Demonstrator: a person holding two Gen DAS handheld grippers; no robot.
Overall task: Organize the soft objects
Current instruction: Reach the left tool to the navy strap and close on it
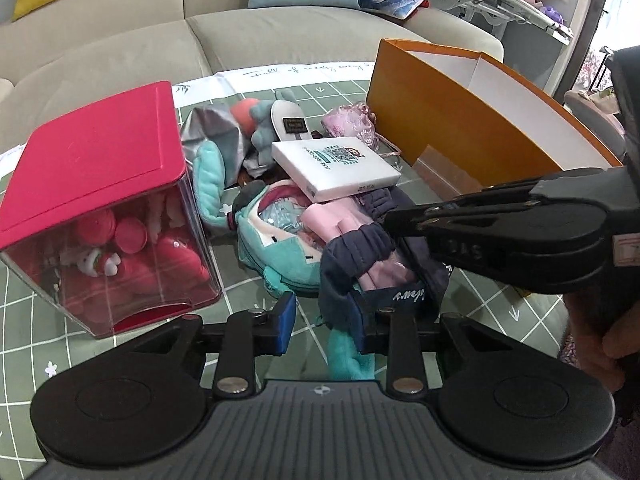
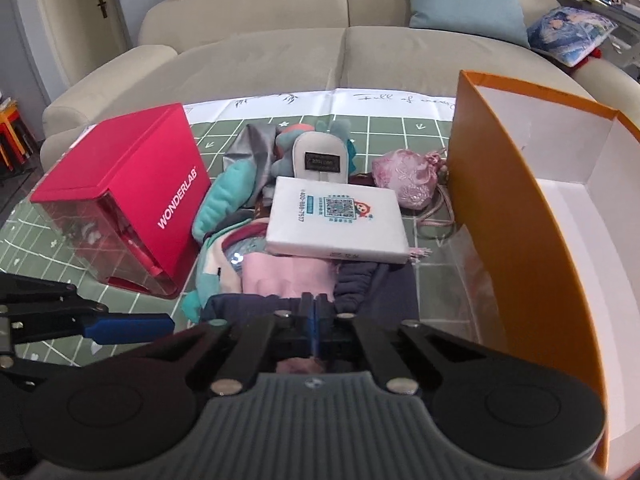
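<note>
Right gripper pinches the navy gathered-edge pouch.

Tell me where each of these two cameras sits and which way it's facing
Left wrist view: sits on the left gripper, looks down over the pile toward the sofa; the right gripper enters at right, a hand beside it.
Right wrist view: sits on the right gripper, shut on the navy cloth, facing the sofa; the left gripper's blue finger shows at left.
Shared: red box, white packet, orange box.
</note>
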